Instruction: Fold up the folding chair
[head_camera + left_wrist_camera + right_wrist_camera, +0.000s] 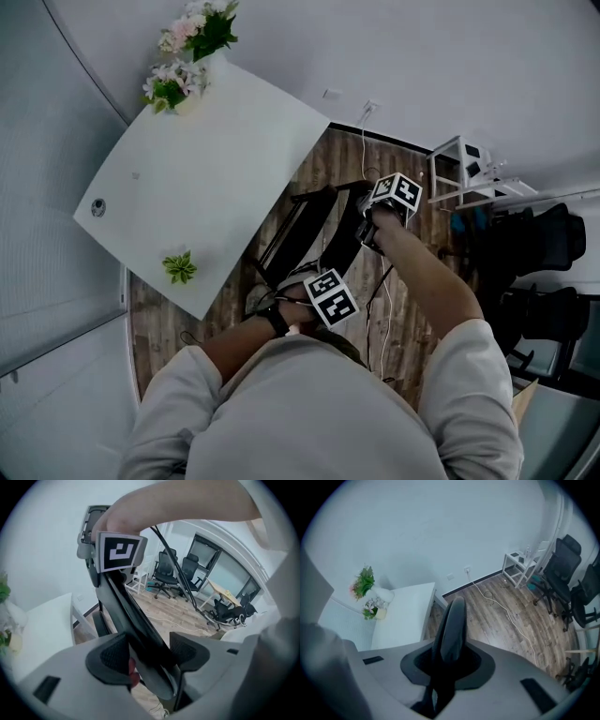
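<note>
**Black folding chair clamped at both ends**

Wood floor (pixel 405 328) takes up most of the room, with a big white table (pixel 216 159) in the corner by the wall. The folding chair (pixel 305 225) sits just beside the table's edge, off to the right of it in the head view. It looks pretty much flat, a slim black slab running between the two hands. A few black office chairs (pixel 544 246) are parked well away along the far side.

Left gripper (pixel 150 656) has its jaws fairly wide, pinching a thick black part of the chair, with the pads against it on both sides. Right gripper (pixel 447 660) is at the other end, its jaws nearly together and squeezing a thin rounded black edge.

Flowers (pixel 192 42) stand at the table's far corner. A tiny green plant (pixel 179 267) sits at the near one, and a white cable (pixel 386 309) trails across the floor.
</note>
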Tool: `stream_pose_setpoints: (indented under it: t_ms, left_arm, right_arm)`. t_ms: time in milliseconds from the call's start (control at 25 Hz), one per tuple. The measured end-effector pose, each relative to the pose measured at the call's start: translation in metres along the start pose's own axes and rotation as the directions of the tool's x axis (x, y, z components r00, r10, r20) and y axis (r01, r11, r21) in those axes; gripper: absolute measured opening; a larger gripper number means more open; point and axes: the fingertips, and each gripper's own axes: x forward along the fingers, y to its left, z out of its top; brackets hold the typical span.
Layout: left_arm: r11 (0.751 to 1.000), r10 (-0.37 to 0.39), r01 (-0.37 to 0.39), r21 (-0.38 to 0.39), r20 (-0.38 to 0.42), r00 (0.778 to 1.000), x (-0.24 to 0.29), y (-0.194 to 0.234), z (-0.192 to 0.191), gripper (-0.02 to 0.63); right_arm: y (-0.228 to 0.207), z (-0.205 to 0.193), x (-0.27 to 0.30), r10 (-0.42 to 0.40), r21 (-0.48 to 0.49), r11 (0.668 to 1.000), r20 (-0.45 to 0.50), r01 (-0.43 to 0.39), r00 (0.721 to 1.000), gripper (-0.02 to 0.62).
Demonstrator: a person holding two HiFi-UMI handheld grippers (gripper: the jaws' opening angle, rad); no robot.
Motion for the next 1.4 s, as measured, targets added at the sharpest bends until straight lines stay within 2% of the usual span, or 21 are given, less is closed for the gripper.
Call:
stream_pose_setpoints:
  t_ms: [240,440,600,760,880,1080,1200,1320,1400]
  left_arm:
    - [0.997,0.007,-0.004,-0.074,0.039,0.999,-0.021,0.041,-0.013,0.277]
    - [0.992,0.019,-0.008,-0.126,0.081,0.997,-0.034,0.076,-0.017,0.278]
    - [0.986,0.075,-0.057,-0.157,0.111,0.991,-0.042,0.104,-0.018,0.262]
    - [0.977,0.162,-0.142,-0.160,0.124,0.979,-0.052,0.136,-0.019,0.229]
    - [0.974,0.177,-0.157,-0.164,0.112,0.978,-0.056,0.154,-0.024,0.218]
    - [0.961,0.234,-0.220,-0.169,0.070,0.970,-0.059,0.179,-0.038,0.216]
    - [0.949,0.277,-0.265,-0.169,0.051,0.960,-0.060,0.190,-0.046,0.216]
    - [0.943,0.280,-0.261,-0.205,0.070,0.957,-0.061,0.192,-0.049,0.216]
    - [0.936,0.307,-0.283,-0.210,0.088,0.948,-0.065,0.193,-0.049,0.239]
  right_arm:
    - [0.055,0.012,0.018,-0.006,-0.037,0.999,0.000,0.006,1.000,0.077]
    - [0.089,0.028,0.033,0.005,-0.016,1.000,0.009,-0.005,1.000,0.091]
    - [0.103,0.044,0.047,0.007,0.014,1.000,0.021,-0.008,1.000,0.099]
    - [0.110,0.061,0.059,0.008,0.056,0.998,0.033,-0.010,0.999,0.117]
    - [0.121,0.068,0.066,0.022,0.041,0.999,0.021,-0.023,1.000,0.135]
    - [0.151,0.070,0.077,0.086,0.003,0.996,0.019,-0.086,0.996,0.169]
    - [0.166,0.070,0.080,0.152,-0.029,0.988,0.026,-0.151,0.988,0.215]
    - [0.172,0.069,0.078,0.220,-0.064,0.974,0.022,-0.218,0.975,0.241]
    - [0.173,0.068,0.072,0.261,-0.103,0.961,0.028,-0.257,0.965,0.253]
